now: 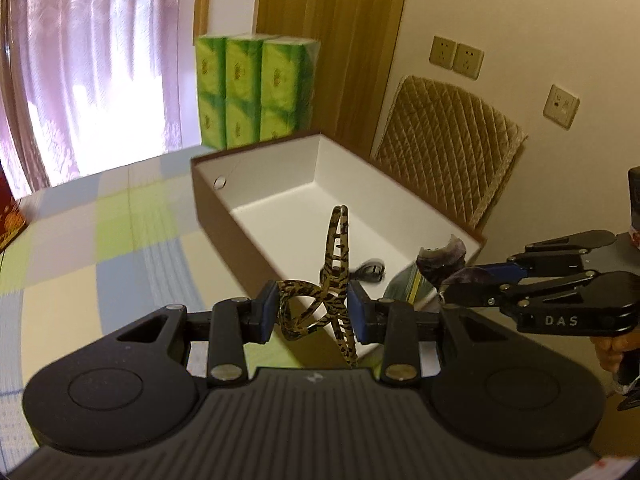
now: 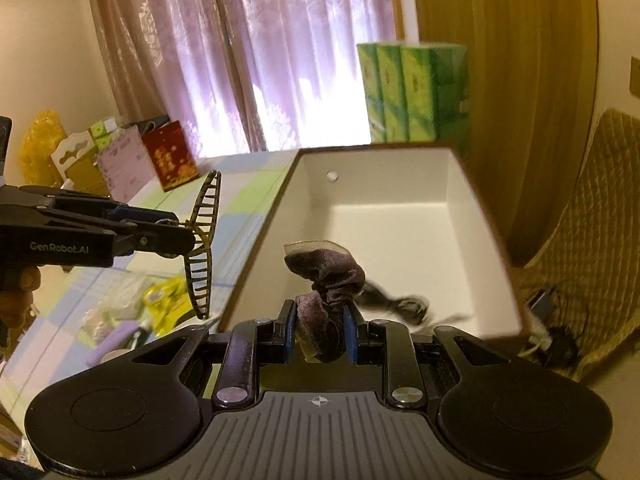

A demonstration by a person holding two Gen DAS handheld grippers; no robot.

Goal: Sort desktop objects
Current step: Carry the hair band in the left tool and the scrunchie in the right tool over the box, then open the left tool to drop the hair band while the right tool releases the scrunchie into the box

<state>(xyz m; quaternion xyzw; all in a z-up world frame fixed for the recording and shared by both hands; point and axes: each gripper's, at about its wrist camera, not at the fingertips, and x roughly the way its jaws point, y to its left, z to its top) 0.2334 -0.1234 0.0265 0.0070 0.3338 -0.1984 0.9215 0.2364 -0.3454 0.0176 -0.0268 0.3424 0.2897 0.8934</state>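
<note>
Left gripper (image 1: 312, 312) clamping tortoiseshell hair claw (image 1: 332, 280); right gripper (image 2: 320, 336) pinching velvet scrunchie (image 2: 328, 280); both nearing box (image 2: 486, 216), seemingly; release inside rim.

tortoiseshell hair claw (image 1: 320, 300) clamped between my left gripper (image 1: 313, 307) pads, toothed arms fanning up and down. purple velvet scrunchie (image 2: 326, 280) pinched in my right gripper (image 2: 320, 334), bunched, sticking up. open brown box (image 2: 492, 216), white inside, just ahead; black cord (image 2: 394, 300) on its floor.
</note>
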